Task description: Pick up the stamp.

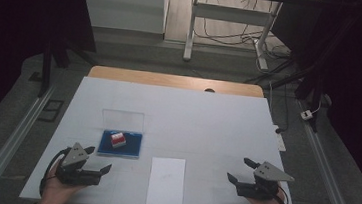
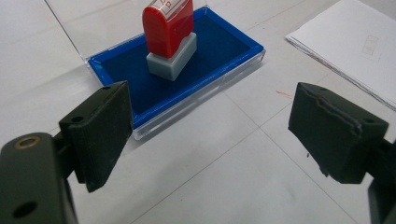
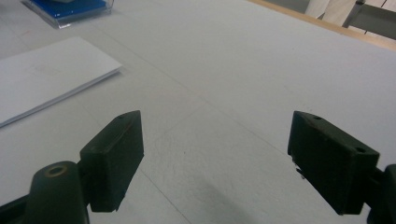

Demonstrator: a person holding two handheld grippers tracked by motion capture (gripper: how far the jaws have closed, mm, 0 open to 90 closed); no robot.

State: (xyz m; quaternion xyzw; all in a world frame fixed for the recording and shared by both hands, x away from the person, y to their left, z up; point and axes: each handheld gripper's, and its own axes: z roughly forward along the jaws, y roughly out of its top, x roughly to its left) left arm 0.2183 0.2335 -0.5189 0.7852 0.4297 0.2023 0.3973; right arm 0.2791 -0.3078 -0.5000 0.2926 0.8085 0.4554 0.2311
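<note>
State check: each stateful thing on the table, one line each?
left hand-held gripper: jaws open, nothing between them, short of the ink pad.
right hand-held gripper: jaws open, empty, over bare table.
ink pad: clear lid flipped open behind it, blue pad exposed.
stamp: red and grey, resting on the ink pad, ungripped.
paper: flat on the table, between the two grippers.
</note>
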